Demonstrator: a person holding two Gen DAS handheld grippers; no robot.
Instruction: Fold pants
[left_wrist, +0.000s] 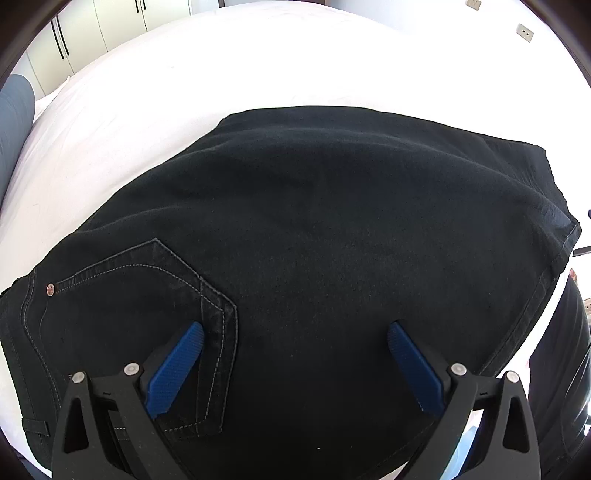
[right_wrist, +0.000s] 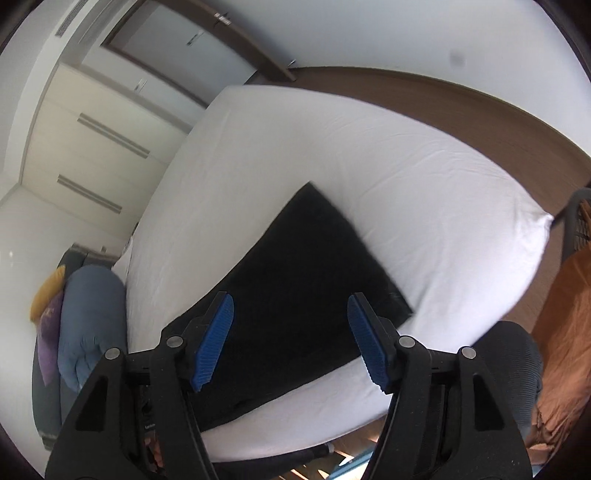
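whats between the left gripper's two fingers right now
Only the pants: in the left wrist view the open left gripper hovers with its blue fingers spread over the dark denim, beside the back pocket. Nothing is pinched.

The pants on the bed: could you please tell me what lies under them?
The pants lie flat on the white sheet of the bed, which shows all around them. The sheet directly beneath, and any layers folded under, are covered.

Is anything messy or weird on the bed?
Nothing stands out. The black pants lie folded flat on the white bed, edges fairly even. Both grippers, left and right, hang open above them.
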